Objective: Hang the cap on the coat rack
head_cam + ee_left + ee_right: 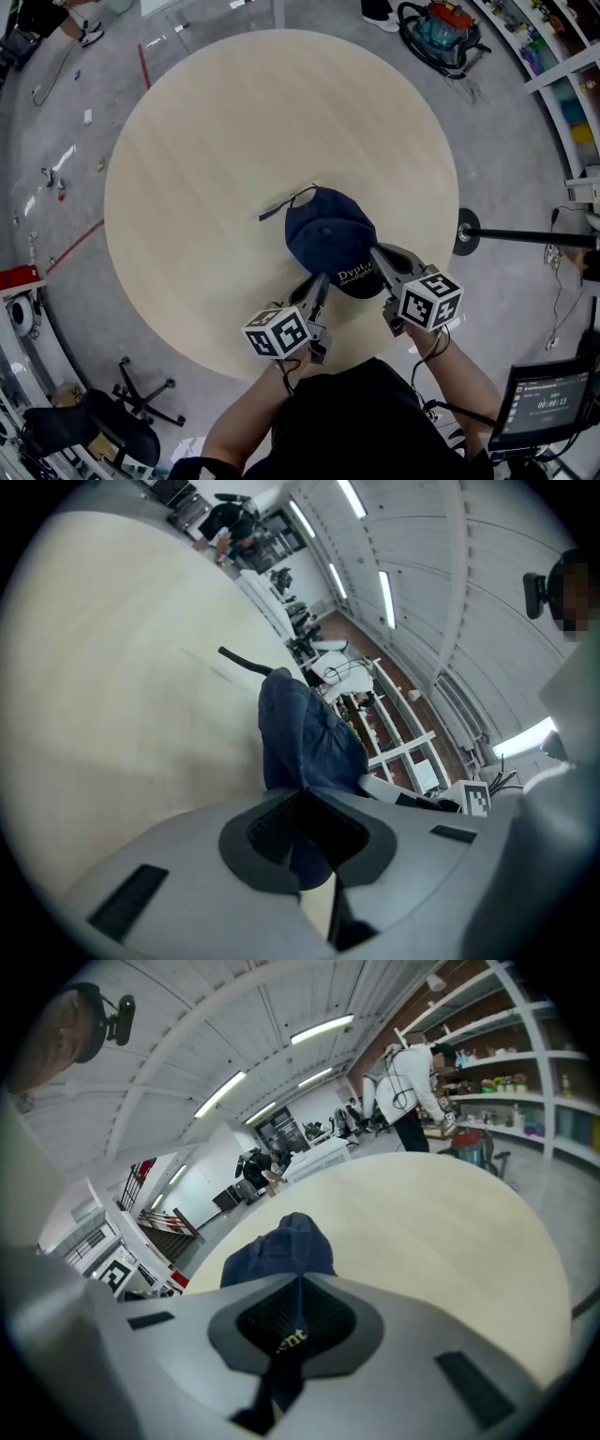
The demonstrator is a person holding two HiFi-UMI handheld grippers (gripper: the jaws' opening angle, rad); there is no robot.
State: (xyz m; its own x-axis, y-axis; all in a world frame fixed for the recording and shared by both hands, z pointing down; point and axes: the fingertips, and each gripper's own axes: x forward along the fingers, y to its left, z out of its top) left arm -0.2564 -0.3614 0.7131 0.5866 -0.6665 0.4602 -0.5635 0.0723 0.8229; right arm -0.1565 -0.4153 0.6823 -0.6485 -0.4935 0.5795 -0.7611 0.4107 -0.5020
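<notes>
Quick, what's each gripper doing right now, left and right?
Left gripper: closed, holding the edge of the cap.
Right gripper: closed, holding the cap by its lettering.

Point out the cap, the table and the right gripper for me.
cap [323, 234]: head view, on the dark blue crown.
table [234, 141]: head view, on the bare top beyond the cap.
right gripper [298, 1283]: right gripper view, where its fingertips meet, clamped on the cap.
</notes>
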